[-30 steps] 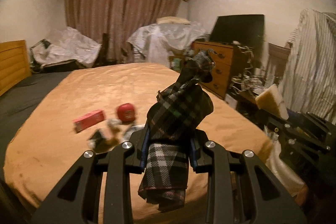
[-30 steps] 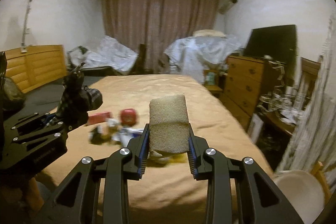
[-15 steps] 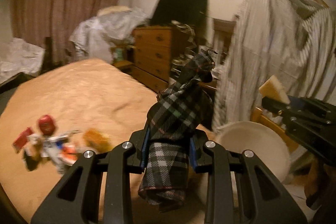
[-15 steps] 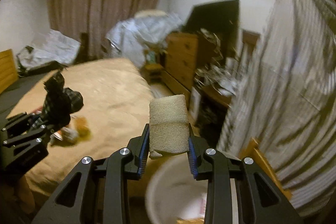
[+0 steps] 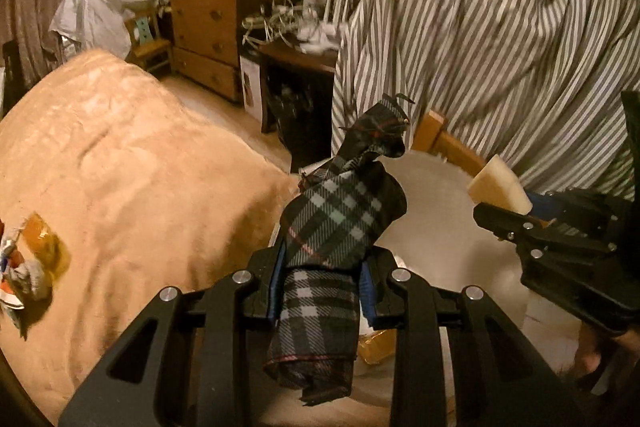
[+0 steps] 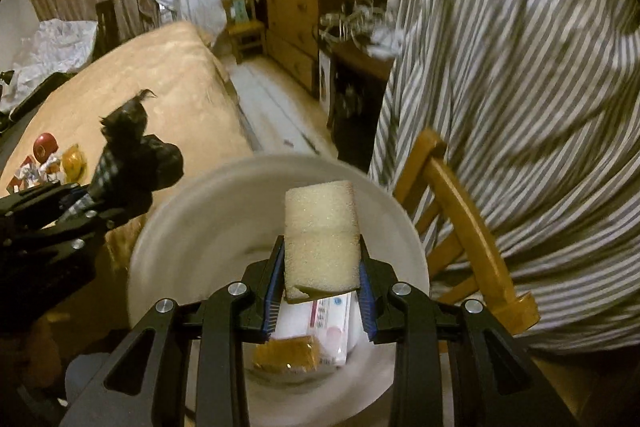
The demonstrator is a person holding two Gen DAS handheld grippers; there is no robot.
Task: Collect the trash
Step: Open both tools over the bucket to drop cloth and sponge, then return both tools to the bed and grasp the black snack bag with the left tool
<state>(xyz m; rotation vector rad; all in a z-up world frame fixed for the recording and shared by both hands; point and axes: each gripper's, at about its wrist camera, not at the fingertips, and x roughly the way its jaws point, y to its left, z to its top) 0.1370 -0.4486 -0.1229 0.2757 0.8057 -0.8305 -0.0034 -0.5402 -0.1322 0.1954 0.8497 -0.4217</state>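
My right claw (image 6: 322, 281) is clamped on a pale sponge block (image 6: 320, 235), which stands up out of the fingers and hangs over the open mouth of the white bin (image 6: 160, 227). Straight below the fingertips, inside the bin, lie a white printed packet (image 6: 332, 323) and an amber wrapper (image 6: 286, 353). The bin's rim curves round ahead of the claw and to both sides. To the right of the claw a wooden chair (image 6: 464, 227) draped in striped cloth (image 6: 520, 107) stands just beside the rim, so that side is tight.

My left claw (image 5: 320, 287) grips a rolled plaid cloth (image 5: 332, 227), its twisted end sticking up ahead of the fingers. The bin (image 5: 432, 227) lies ahead and to its right, with the bed's corner edge (image 5: 276, 183) just to its left. Farther left on the bed's tan blanket (image 5: 120, 167) sits a small heap of wrappers (image 5: 24, 267), well apart from both claws. Beyond the bed corner a strip of bare floor (image 6: 276, 107) runs toward the wooden dresser (image 5: 204, 23).
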